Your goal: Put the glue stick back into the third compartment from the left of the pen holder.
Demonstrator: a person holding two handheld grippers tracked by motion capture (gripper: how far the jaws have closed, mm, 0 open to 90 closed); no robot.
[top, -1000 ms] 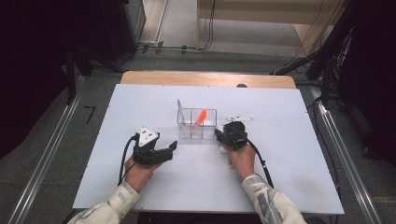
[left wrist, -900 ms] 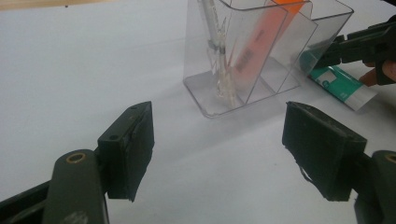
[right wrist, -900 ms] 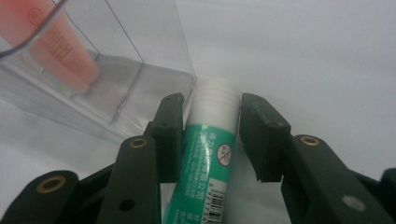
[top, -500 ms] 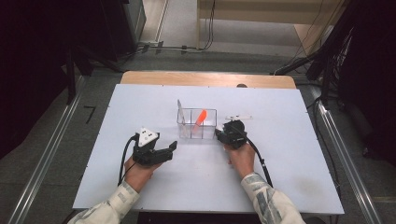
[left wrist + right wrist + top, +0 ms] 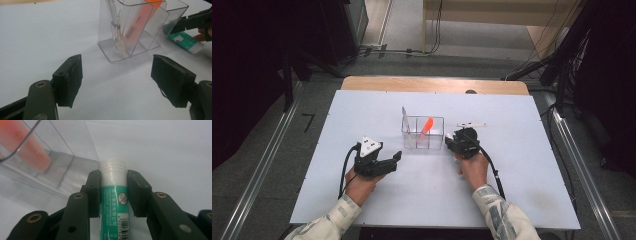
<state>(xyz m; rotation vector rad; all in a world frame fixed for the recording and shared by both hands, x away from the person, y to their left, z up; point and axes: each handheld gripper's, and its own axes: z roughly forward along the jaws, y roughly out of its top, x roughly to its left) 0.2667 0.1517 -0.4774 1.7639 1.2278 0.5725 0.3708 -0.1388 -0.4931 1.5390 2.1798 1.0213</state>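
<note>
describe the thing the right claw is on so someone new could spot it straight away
On the white table stands a clear divided box. Just right of it, the right claw is shut on a green-and-white tube lying on the table. Unlike the orange marker inside the box, it has a white threaded end.

Grey floor, dark surroundings.

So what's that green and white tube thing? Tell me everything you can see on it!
The green and white plastic tube is a small round stick, like a glue stick. Its end is white with screw ridges; its body wears a green label with white print, a round red no-sign and a barcode. It lies flat on the white table, right beside the clear plastic box. The right tongs are closed on both its sides.
</note>
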